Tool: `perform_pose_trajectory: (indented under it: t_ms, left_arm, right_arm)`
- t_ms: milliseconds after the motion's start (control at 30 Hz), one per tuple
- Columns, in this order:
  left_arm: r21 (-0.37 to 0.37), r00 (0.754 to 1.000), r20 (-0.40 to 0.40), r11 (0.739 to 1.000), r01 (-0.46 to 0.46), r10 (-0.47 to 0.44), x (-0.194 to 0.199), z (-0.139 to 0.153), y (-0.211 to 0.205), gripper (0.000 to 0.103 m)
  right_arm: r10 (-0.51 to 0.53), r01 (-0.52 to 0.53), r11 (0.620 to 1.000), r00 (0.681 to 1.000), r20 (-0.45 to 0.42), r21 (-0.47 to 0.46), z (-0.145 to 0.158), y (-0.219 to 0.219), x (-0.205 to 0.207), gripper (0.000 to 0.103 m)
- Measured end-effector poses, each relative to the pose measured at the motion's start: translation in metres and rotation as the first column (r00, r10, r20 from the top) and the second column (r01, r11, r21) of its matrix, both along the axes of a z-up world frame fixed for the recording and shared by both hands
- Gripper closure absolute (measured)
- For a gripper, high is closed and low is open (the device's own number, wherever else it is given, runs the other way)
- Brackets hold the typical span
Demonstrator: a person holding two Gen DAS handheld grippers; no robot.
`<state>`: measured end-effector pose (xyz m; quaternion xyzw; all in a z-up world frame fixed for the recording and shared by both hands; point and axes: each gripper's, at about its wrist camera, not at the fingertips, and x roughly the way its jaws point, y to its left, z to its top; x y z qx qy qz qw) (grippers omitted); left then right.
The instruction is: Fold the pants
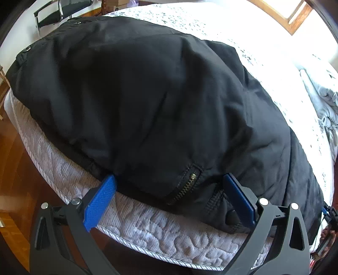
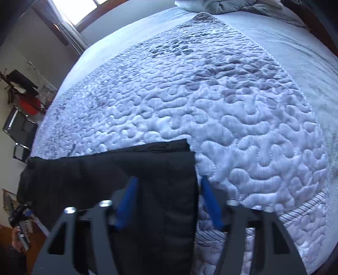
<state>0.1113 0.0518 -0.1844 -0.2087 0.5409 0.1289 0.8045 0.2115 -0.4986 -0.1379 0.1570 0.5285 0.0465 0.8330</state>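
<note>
Blurring hides right hand-held gripper (image 2: pixel 166 183) pad contact with pants (image 2: pixel 105 175).

A: Big bed (image 2: pixel 243 118) fills the room here, white quilted cover, grey bedding (image 2: pixel 224 5) bunched at the far end.

B: Strong daylight pouring through a wood-framed window (image 1: pixel 295 14). Reddish wooden floor (image 1: pixel 14 160) below, and a black chrome-framed chair (image 1: pixel 55 12) against the pale wall.

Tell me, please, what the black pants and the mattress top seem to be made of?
Black pants: matte woven cloth, probably cotton or a blend; soft creases, no sheen, brassy metal zipper. Mattress: white quilted fabric, padded; stitched squiggles puff up.
</note>
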Motion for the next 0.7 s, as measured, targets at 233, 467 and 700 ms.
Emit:
perform_pose_trajectory:
  t_ms: [233, 467, 700]
  left_arm:
    - [0.026, 1.0, -0.005, 1.0, -0.014, 0.014, 0.013, -0.006, -0.008, 0.002]
    - [0.034, 1.0, 0.002, 0.999, -0.02, 0.02, 0.017, -0.009, -0.01, 0.002]
    - [-0.01, 1.0, 0.019, 1.0, -0.012, 0.013, 0.011, -0.002, -0.001, 0.003]
  right_arm:
    - [-0.004, 0.002, 1.0, 0.995, 0.105, 0.015, 0.022, -0.009, 0.008, 0.087]
    - [-0.075, 0.075, 0.997, 0.997, 0.018, 0.034, 0.01, -0.018, -0.002, 0.054]
    - [-0.15, 0.124, 0.949, 0.986, 0.068, 0.291, 0.043, 0.005, -0.094, 0.042]
